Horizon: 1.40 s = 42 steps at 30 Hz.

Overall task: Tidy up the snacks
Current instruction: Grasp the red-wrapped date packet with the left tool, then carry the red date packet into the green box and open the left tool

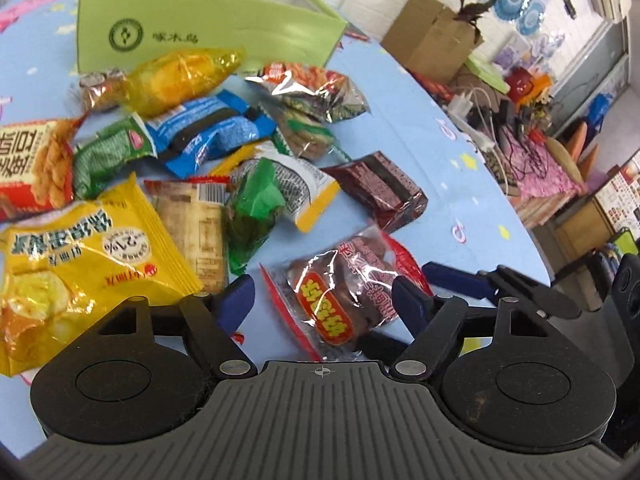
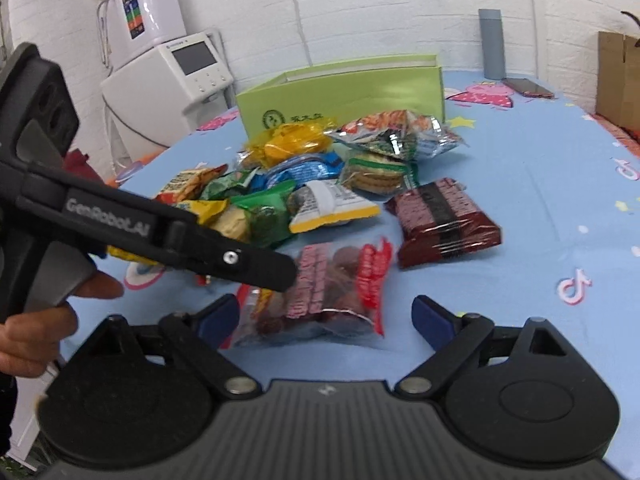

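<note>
A pile of snack packets lies on the blue tablecloth (image 1: 420, 128) in front of an open green box (image 1: 208, 28), which also shows in the right wrist view (image 2: 344, 96). Nearest is a clear-and-red packet of brown snacks (image 1: 344, 284) (image 2: 324, 292). My left gripper (image 1: 324, 296) is open, its fingers on either side of that packet. My right gripper (image 2: 326, 316) is open too, with the same packet between its fingers. A dark red wafer pack (image 1: 380, 188) (image 2: 444, 220) lies to the right. A yellow chip bag (image 1: 76, 268) lies at left.
The left gripper's body (image 2: 160, 232) crosses the right wrist view at left. A cardboard box (image 1: 432, 36) and cables sit past the table's far right edge. A grey cylinder (image 2: 493, 42) and a phone (image 2: 528, 87) lie behind the green box. White appliances (image 2: 168, 68) stand at back left.
</note>
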Motion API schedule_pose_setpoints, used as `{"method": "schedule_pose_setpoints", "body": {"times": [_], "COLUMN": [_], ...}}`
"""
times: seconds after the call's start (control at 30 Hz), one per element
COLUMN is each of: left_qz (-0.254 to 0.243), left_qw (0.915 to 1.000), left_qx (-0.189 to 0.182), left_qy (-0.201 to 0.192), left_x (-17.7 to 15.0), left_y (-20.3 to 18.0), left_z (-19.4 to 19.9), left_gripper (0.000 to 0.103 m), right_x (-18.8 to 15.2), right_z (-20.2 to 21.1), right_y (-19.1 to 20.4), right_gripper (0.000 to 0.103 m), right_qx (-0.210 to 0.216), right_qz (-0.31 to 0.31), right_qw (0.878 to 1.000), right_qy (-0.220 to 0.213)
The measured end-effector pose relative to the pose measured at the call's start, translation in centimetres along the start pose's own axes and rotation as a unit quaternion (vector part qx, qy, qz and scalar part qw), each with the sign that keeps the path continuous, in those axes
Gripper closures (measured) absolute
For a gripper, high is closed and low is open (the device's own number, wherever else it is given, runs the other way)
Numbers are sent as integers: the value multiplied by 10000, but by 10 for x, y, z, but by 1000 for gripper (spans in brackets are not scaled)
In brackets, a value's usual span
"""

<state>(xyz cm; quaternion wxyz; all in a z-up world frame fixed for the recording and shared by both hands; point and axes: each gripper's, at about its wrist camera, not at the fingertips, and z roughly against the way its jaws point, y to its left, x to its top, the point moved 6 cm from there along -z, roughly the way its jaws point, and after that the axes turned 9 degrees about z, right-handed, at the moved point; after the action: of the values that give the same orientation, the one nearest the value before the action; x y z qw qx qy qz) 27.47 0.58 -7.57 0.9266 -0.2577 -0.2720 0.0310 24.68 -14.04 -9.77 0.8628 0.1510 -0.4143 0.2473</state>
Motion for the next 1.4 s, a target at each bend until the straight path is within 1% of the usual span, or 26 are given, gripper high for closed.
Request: {"method": "schedule_pose_setpoints", "body": {"times": [0.07, 0.13, 0.17, 0.27, 0.3, 0.33, 0.37, 0.4, 0.43, 0.47, 0.5, 0.53, 0.6, 0.67, 0.73, 0.83, 0.93, 1.07, 1.17, 1.23, 1.33, 1.4], "left_qz": [14, 125, 208, 261, 295, 317, 330, 304, 215, 111, 54, 84, 110, 159, 93, 26, 81, 70, 32, -3, 6, 131], "left_qw": [10000, 9998, 9996, 9995, 9994, 9992, 9991, 9993, 9996, 9999, 9999, 9999, 9999, 9997, 9995, 9990, 9983, 9952, 9916, 9889, 9862, 9870], "left_qx": [-52, -102, -150, -182, -205, -243, -274, -238, -184, -67, -8, -43, -62, -172, -239, -222, -228, -155, 55, 263, 548, 615], "left_qy": [23, 65, 103, 27, 14, 14, 8, -23, -36, -74, -105, -85, -76, -75, -189, -394, -537, -960, -1292, -1465, -1561, -1476], "left_x": [-3, -8, -9, -12, -11, -10, -10, -9, -9, -10, -10, -9, -5, 1, 12, 35, 66, 124, 174, 206, 247, 267], "left_y": [2, 5, 5, 6, 5, 5, 5, 4, 3, 2, 1, 1, 0, -3, -10, -15, -12, -5, 5, 15, 37, 54], "left_z": [1, -1, -2, -1, -2, -3, -5, -6, -8, -9, -9, -8, -7, -3, 3, 9, 15, 29, 37, 37, 28, 16], "left_gripper": [37, 38, 38, 38, 40, 43, 45, 54, 68, 75, 83, 89, 93, 94, 94, 94, 94, 94, 94, 94, 94, 94], "right_x": [0, -1, -1, 1, 3, 3, 4, 4, 4, 3, 3, 3, 3, 10, 21, 41, 66, 120, 170, 204, 246, 262], "right_z": [3, 3, 2, -4, -7, -12, -17, -21, -23, -22, -21, -18, -12, -3, 2, 0, -8, -26, -55, -78, -122, -154], "right_y": [-4, -4, -3, 3, 5, 5, 5, 5, 7, 11, 15, 18, 18, 16, 16, 13, 7, -3, -10, -13, -16, -20], "right_gripper": [10, 10, 10, 11, 11, 13, 22, 23, 26, 27, 26, 27, 29, 29, 29, 29, 29, 29, 29, 29, 30, 30], "right_qx": [-111, -128, -125, -75, -57, -60, -45, 22, 83, 8, 33, 28, -16, -3, -61, -150, -69, 88, 287, 434, 607, 689], "right_qz": [-2, 41, 91, 335, 421, 473, 504, 501, 507, 578, 609, 562, 485, 354, 419, 481, 428, 494, 593, 626, 709, 682], "right_qw": [9999, 9999, 9999, 9994, 9990, 9988, 9985, 9985, 9985, 9981, 9979, 9982, 9986, 9993, 9991, 9987, 9987, 9970, 9953, 9945, 9938, 9943], "right_qy": [-6, 24, 38, 84, 101, 145, 204, 230, 186, 214, 235, 216, 187, 83, -5, -111, -255, -589, -705, -723, -598, -432]}}
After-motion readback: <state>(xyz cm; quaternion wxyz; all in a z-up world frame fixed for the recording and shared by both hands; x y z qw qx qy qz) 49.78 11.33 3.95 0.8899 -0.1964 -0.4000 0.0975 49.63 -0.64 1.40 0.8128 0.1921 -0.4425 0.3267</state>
